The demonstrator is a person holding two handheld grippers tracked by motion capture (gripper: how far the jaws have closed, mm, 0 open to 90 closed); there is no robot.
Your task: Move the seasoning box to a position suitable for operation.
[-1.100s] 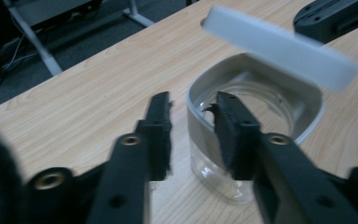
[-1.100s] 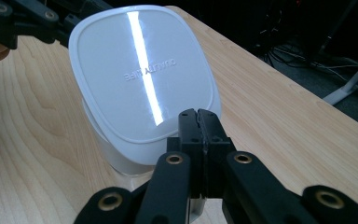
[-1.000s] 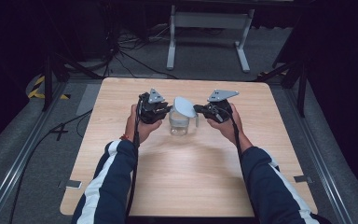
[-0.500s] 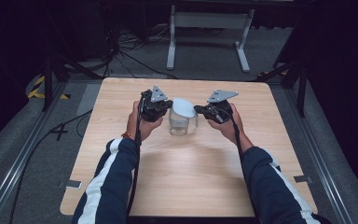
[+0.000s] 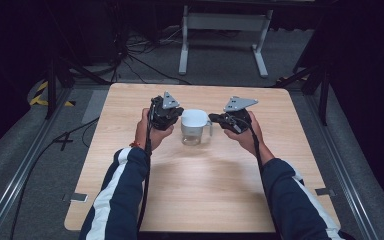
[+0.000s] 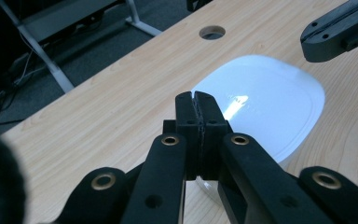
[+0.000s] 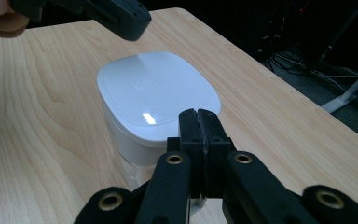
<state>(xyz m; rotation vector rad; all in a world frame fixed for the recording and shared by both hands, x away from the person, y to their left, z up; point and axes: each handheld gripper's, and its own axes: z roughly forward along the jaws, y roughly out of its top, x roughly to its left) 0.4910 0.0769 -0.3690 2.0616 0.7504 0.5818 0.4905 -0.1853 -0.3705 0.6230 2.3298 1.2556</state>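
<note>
A clear plastic jug [image 5: 195,134] with a white lid [image 5: 195,118] stands upright mid-table, its handle [image 5: 209,133] toward the right. My left gripper [image 5: 179,117] is just left of the lid, jaws shut with nothing between them. My right gripper [image 5: 212,118] is just right of the lid, above the handle, also shut and empty. In the left gripper view my left gripper [image 6: 196,96] points at the lid [image 6: 261,93], with the right gripper's tip [image 6: 310,44] beyond. In the right gripper view my right gripper [image 7: 198,113] sits over the lid's near edge [image 7: 154,88].
The wooden table [image 5: 205,195] has a cable hole [image 6: 212,32] near its far edge. Beyond it stand a white frame's legs [image 5: 220,40] and floor cables [image 5: 140,62]. Metal rails [image 5: 25,170] run along both sides of the table.
A second ago the white lid was tilted over the jug; it now lies flat on the jug. Both grippers stay close beside it.
</note>
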